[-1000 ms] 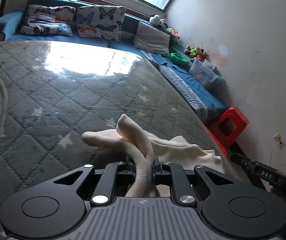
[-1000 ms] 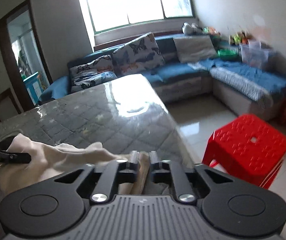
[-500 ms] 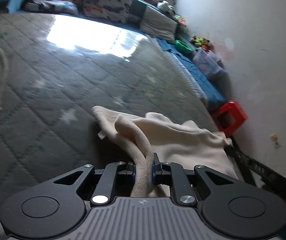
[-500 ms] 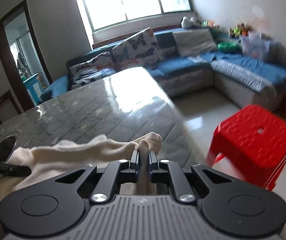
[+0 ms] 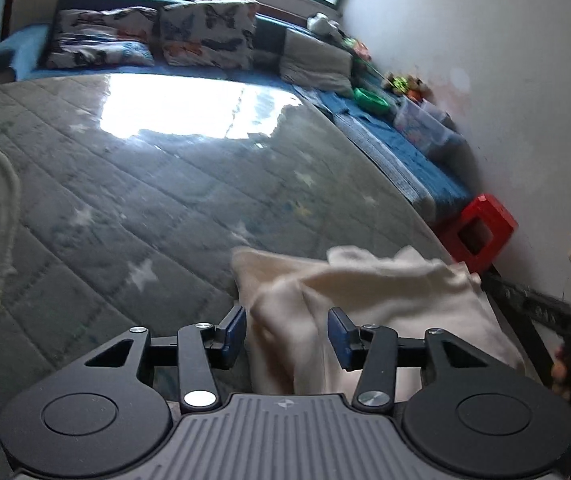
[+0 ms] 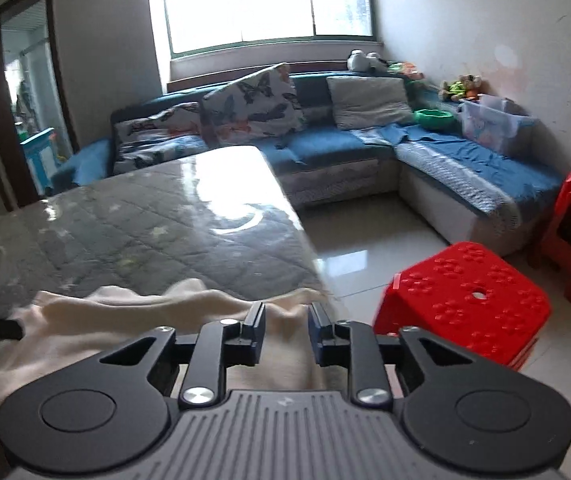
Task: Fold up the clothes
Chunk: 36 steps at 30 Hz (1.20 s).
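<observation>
We see our left gripper [image 5: 286, 334] spread wide over the cream garment [image 5: 369, 304], which lies rumpled at the near right edge of the quilted grey table [image 5: 145, 184]; our right gripper [image 6: 284, 330] also stands open above the cloth, red stool [image 6: 461, 300] beyond the edge

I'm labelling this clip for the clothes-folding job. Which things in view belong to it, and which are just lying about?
Part of the job:
cream garment
left gripper, open
right gripper, open
quilted table cover

Lying about:
red stools
butterfly pillows
blue sofa
clear storage box
green bowl
</observation>
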{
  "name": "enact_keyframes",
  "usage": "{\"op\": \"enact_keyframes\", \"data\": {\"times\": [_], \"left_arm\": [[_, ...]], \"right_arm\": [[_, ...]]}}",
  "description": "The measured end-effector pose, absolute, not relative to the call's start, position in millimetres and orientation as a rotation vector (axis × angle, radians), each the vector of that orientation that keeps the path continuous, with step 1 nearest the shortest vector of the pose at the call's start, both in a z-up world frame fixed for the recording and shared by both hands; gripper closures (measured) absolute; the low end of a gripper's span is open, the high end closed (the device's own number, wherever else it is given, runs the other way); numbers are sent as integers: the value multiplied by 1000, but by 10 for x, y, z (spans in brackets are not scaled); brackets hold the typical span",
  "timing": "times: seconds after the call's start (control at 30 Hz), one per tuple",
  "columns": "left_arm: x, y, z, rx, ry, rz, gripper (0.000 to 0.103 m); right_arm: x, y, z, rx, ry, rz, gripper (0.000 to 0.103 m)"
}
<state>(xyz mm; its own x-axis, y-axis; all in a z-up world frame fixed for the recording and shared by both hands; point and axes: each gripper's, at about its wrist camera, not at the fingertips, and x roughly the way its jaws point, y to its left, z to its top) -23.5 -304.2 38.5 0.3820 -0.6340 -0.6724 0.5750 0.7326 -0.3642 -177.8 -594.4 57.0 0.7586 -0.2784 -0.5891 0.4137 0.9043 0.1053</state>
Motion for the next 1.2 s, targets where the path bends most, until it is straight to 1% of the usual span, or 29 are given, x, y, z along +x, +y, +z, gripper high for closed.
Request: {"op": "enact_keyframes", "data": {"times": [0.13,0.3,0.43,0.47,0.5,0.53,0.6,0.63,0.67,0.7,0.8,0.87,0.97,1.13,1.2], "left_arm": [[-169,-3155,354,-38,882,-761,55],[-89,-3266,267,-2,870,-743,55],[-78,-3322,284,24,863,-740,54],[-77,-3336,290,30,861,-739,54],[-83,-3344,303,30,857,-742,51],[-99,-3359,317,35,848,-745,50],[-131,-3405,331,52,832,-747,41],[-142,-3435,327,65,827,-745,39],[-152,-3465,324,78,823,-744,36],[-156,-3500,310,91,821,-740,35],[-150,-3588,267,122,824,-721,34],[-156,-3627,254,133,817,-718,32],[-158,-3651,243,139,813,-714,30],[-175,-3680,239,151,814,-705,28],[-175,-3680,244,147,819,-701,25]], "right_arm": [[-1643,-5888,524,244,623,-330,76],[-1468,-5886,401,249,647,-343,69],[-1393,-5899,358,235,662,-357,67],[-1384,-5891,380,230,660,-358,64],[-1387,-5870,407,229,648,-358,57],[-1390,-5847,424,228,639,-353,54],[-1376,-5802,442,222,631,-342,49],[-1361,-5780,442,218,631,-336,47],[-1328,-5763,417,217,637,-335,43],[-1295,-5745,392,215,644,-334,39],[-1228,-5707,345,198,649,-353,31],[-1220,-5686,358,197,647,-354,29],[-1218,-5665,381,197,648,-343,21],[-1145,-5629,337,156,682,-351,17],[-1147,-5612,376,151,676,-347,16]]}}
